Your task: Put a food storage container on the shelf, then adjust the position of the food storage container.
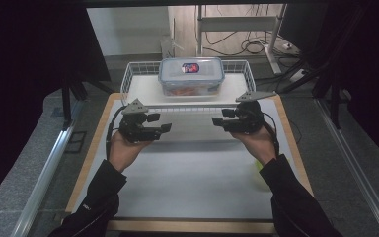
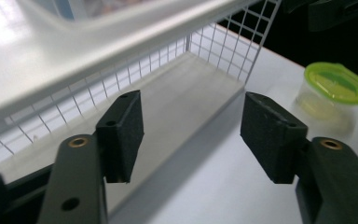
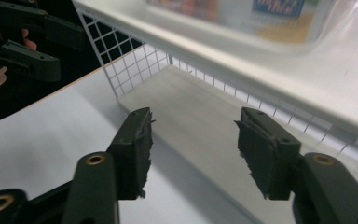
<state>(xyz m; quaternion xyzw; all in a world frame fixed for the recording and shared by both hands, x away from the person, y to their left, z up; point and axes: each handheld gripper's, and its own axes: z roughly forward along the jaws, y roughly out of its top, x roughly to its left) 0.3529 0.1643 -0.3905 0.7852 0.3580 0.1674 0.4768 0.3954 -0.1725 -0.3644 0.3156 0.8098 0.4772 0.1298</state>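
A clear food box (image 1: 191,76) with a blue-edged lid and a red-and-blue label stands in a white wire basket (image 1: 127,81) at the far side of the table. My left gripper (image 1: 161,123) is held in front of the basket's near left corner, its jaws open with nothing between them (image 2: 189,106). My right gripper (image 1: 218,117) faces it from the near right corner, also open and empty (image 3: 196,116). Both point inward toward each other, just short of the basket's near wall. The box (image 3: 279,14) appears blurred above that wall.
A small tub with a lime-green lid (image 2: 338,84) sits on the white table top (image 1: 192,177), partly behind my right hand (image 1: 258,167). Bare wooden borders edge the table. Dark curtains hang left and right; cables lie on the floor behind.
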